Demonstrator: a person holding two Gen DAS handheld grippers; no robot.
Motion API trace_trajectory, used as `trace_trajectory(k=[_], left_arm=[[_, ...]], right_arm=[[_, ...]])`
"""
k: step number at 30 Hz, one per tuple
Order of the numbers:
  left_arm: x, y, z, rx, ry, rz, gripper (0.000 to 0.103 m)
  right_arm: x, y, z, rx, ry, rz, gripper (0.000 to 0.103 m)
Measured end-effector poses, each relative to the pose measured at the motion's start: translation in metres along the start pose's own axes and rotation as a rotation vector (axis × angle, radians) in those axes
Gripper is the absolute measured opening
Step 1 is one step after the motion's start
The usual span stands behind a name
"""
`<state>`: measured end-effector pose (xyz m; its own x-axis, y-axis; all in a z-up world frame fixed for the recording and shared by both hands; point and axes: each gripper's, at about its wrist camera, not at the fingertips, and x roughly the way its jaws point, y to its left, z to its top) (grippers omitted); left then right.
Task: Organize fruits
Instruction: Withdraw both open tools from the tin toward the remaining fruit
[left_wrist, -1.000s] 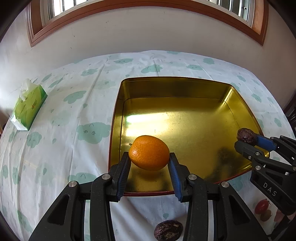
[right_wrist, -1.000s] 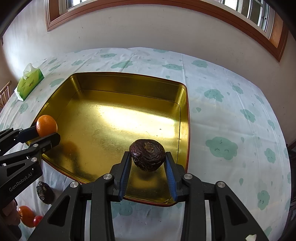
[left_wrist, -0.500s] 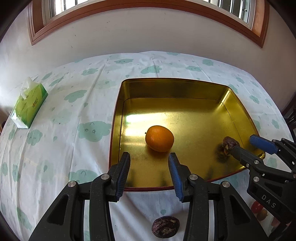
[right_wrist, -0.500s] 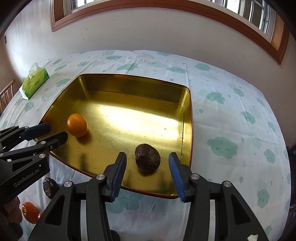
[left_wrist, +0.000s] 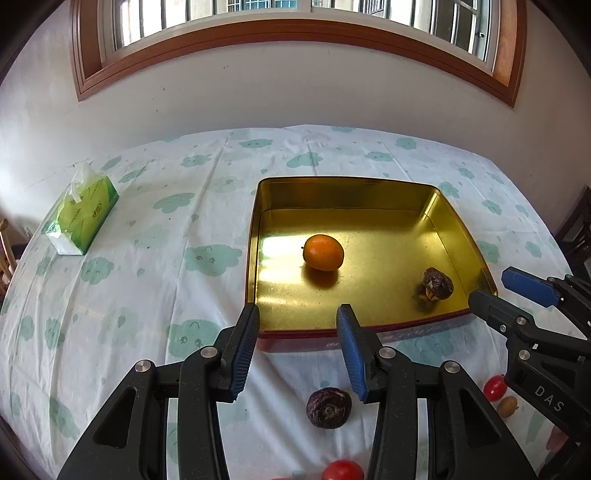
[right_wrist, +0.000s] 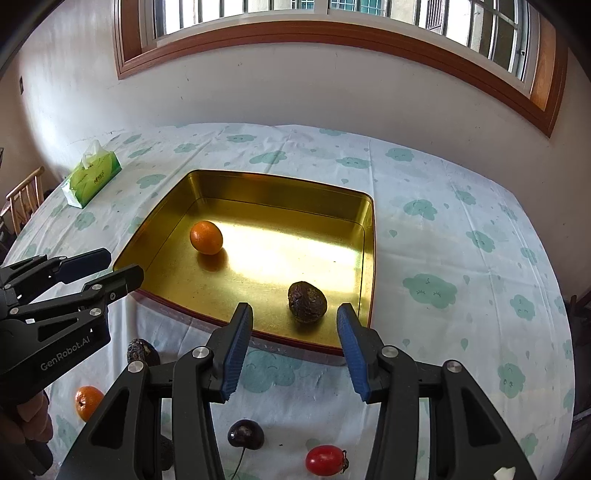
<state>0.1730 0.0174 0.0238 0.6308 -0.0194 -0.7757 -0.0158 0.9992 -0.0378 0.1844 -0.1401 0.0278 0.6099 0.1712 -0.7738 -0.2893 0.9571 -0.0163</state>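
A gold tray (left_wrist: 461, 229) (right_wrist: 369, 236) lies on the cloud-print tablecloth. In it lie an orange (left_wrist: 323, 252) (right_wrist: 206, 237) at the left and a dark wrinkled passion fruit (left_wrist: 437, 283) (right_wrist: 307, 302) at the front right. My left gripper (left_wrist: 297, 330) is open and empty, pulled back above the tray's near edge. My right gripper (right_wrist: 293, 326) is open and empty, just before the passion fruit. Loose fruit lies on the cloth in front: another passion fruit (left_wrist: 328, 407) (right_wrist: 141, 350), a second orange (right_wrist: 88, 402), a dark plum (right_wrist: 245, 434), cherry tomatoes (left_wrist: 494, 387) (right_wrist: 325, 459).
A green tissue pack (left_wrist: 83, 216) (right_wrist: 92, 179) sits at the table's far left. A wall with a wood-framed window stands behind the table. A wooden chair (right_wrist: 22, 201) stands off the left edge. A small tan fruit (left_wrist: 508, 406) lies by a tomato.
Both grippers opened and let go: the orange and the passion fruit now rest in the tray. Both grippers have drawn back and up from the tray.
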Motion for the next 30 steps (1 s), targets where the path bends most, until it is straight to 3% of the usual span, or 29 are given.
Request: trace_trajectory(k=[8, 16, 23, 30], left_arm=[[-0.038, 0.002, -0.03, -0.008, -0.034, 0.02, 0.046], [-0.075, 0.001, -0.075, 0.006, -0.068, 0.05, 0.048], [-0.094, 0.01, -0.12, 0.018, -0.052, 0.061, 0.05], [-0.083, 0.02, -0.16, -0.036, 0.019, 0.025, 0.05]], right_arm=[[-0.037, 0.007, -0.022, -0.009, -0.029, 0.006, 0.045], [-0.074, 0.01, -0.065, -0.007, -0.036, 0.012, 0.045], [-0.095, 0.002, -0.11, 0.014, -0.013, 0.004, 0.045], [-0.096, -0.02, -0.146, 0.083, 0.037, -0.012, 0.045]])
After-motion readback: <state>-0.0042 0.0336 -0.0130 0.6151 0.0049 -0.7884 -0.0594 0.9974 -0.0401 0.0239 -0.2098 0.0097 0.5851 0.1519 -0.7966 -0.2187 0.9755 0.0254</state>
